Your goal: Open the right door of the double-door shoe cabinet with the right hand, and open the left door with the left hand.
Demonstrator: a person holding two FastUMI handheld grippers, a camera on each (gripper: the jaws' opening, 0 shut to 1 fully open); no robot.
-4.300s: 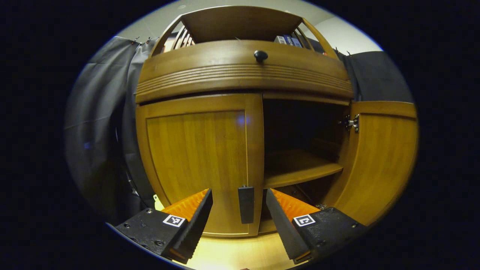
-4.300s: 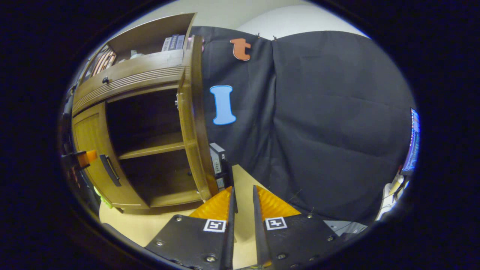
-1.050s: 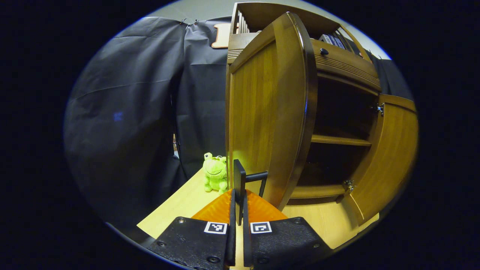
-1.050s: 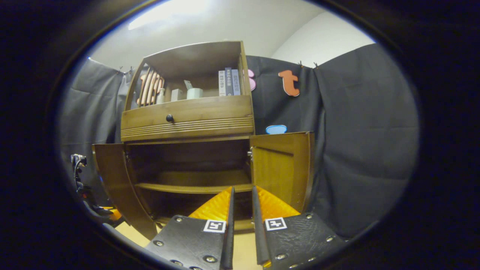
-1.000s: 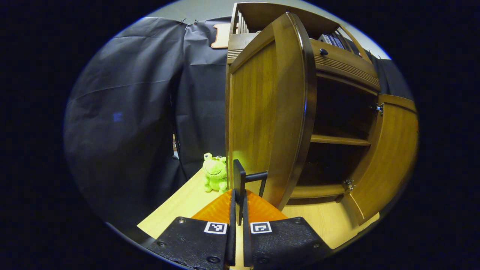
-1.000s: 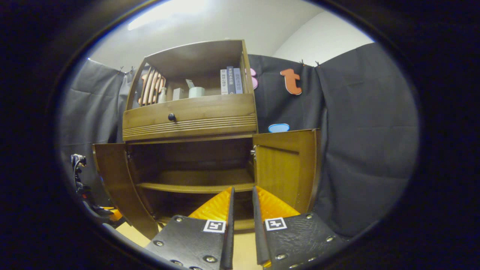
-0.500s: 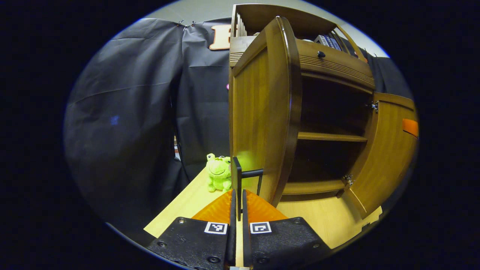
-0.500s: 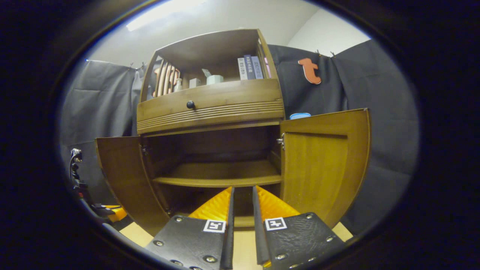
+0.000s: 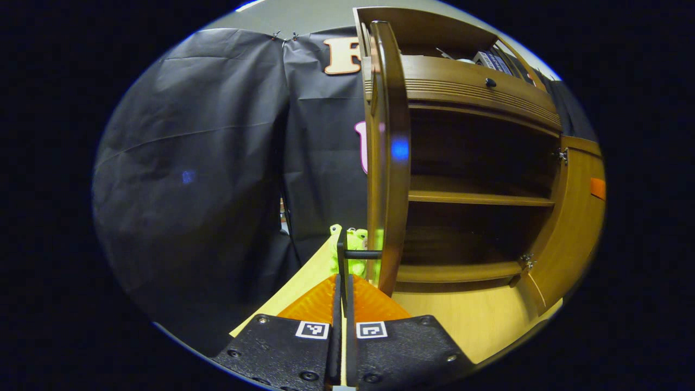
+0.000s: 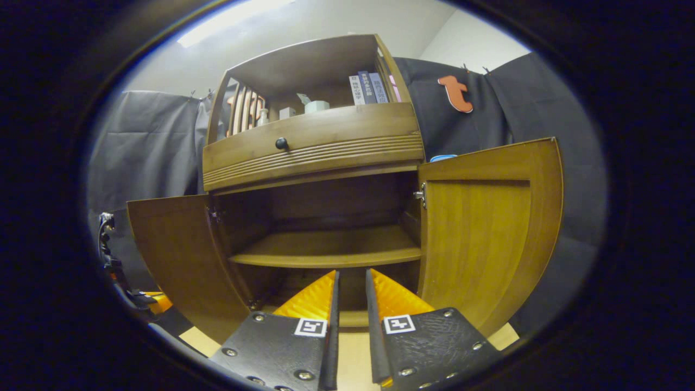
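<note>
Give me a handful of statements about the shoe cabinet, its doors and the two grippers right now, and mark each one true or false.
1. The left gripper is shut on the left door handle. True.
2. The right door is closed. False: it stands swung open, and so does the left door.
3. A green plush frog sits on the cabinet's inner shelf. False: it sits on the floor beyond the left door, and nothing visible lies on that shelf.
4. Books stand in the open top compartment above the drawer. True.
5. The right gripper grips the right door. False: it holds nothing; its fingers, with a narrow gap between them, point at the open cabinet.
</note>
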